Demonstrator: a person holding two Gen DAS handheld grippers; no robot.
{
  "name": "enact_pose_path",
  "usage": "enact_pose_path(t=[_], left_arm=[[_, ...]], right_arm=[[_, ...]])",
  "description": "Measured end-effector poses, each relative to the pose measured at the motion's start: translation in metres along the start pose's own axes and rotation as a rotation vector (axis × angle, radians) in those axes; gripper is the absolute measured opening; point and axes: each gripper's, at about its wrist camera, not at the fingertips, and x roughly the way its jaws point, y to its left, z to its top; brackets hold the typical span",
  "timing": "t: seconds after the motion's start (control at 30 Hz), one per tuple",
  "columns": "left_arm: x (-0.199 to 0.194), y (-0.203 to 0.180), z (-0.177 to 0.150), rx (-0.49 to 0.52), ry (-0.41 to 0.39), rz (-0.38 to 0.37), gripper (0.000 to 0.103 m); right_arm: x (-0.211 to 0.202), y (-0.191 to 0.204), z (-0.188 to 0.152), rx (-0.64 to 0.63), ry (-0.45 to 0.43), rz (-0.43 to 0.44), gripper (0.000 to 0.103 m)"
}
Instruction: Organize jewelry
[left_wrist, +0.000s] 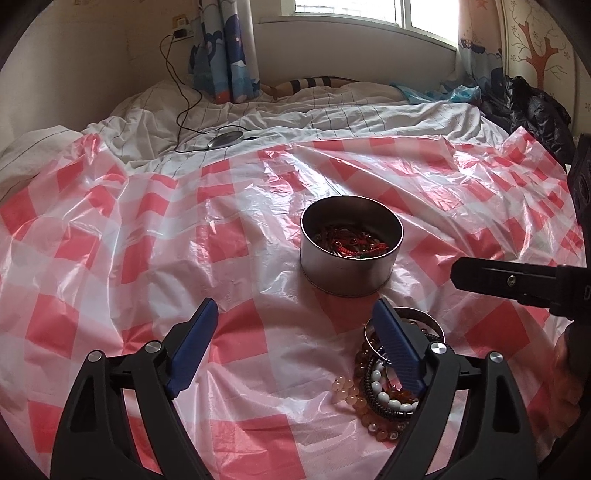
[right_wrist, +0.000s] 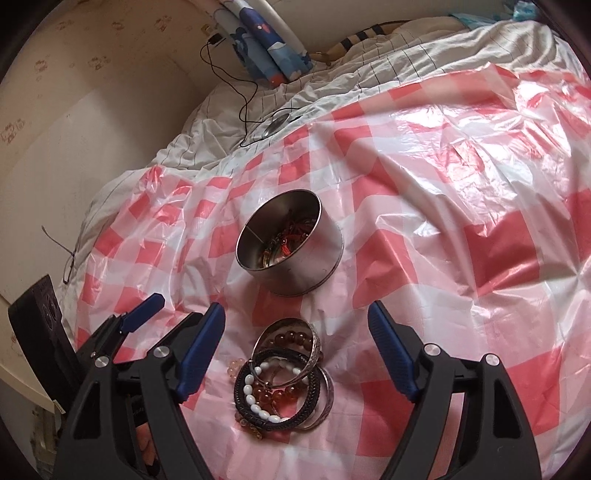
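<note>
A red-and-white checked plastic sheet (left_wrist: 236, 229) was spread over a bed, and on it a round metal tin (left_wrist: 351, 245) was set upright, uncovered, with a tangle of red and dark cords and small pieces lying inside. Just in front of the tin, apart from it, a pile of bracelets (right_wrist: 284, 373) was heaped on the sheet: metal bangles, a strand of white beads, amber-coloured beads and a dark braided band, overlapping one another. The left gripper (left_wrist: 291, 347) was held with its blue pads wide apart and nothing between them; its right-hand pad was seen in front of the pile's edge, though contact could not be judged. The right gripper (right_wrist: 295, 347) was likewise held spread wide, the pile lying between its fingers without being pressed by either pad. A black cable (left_wrist: 177, 92) was draped across the white bedding behind.
</note>
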Motion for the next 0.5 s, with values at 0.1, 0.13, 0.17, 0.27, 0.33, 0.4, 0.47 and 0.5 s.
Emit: enact_pose_path(t=[0.1, 0.13, 0.17, 0.27, 0.33, 0.4, 0.47, 0.5], left_arm=[[0.003, -0.005, 0.001, 0.007, 0.007, -0.012, 0.082], [0.003, -0.008, 0.001, 0.013, 0.007, -0.016, 0.082], [0.004, -0.010, 0.001, 0.019, 0.006, -0.017, 0.082], [0.006, -0.017, 0.002, 0.044, 0.001, -0.012, 0.083], [0.007, -0.021, 0.002, 0.052, 0.001, -0.012, 0.083], [0.009, -0.023, 0.002, 0.060, 0.003, -0.013, 0.083], [0.009, -0.024, 0.001, 0.065, 0.002, -0.010, 0.083], [0.010, -0.025, 0.000, 0.068, 0.003, -0.009, 0.083]], right_arm=[[0.004, -0.003, 0.001, 0.000, 0.012, -0.015, 0.077], [0.004, -0.005, 0.001, 0.007, 0.016, -0.012, 0.077], [0.004, -0.007, 0.001, 0.011, 0.018, -0.011, 0.077], [0.003, -0.009, 0.002, 0.014, 0.015, -0.011, 0.077], [0.002, -0.010, 0.002, 0.017, 0.017, -0.010, 0.077], [0.002, -0.011, 0.002, 0.020, 0.019, -0.010, 0.077], [0.002, -0.012, 0.002, 0.020, 0.017, -0.009, 0.077], [0.002, -0.012, 0.002, 0.021, 0.017, -0.009, 0.077]])
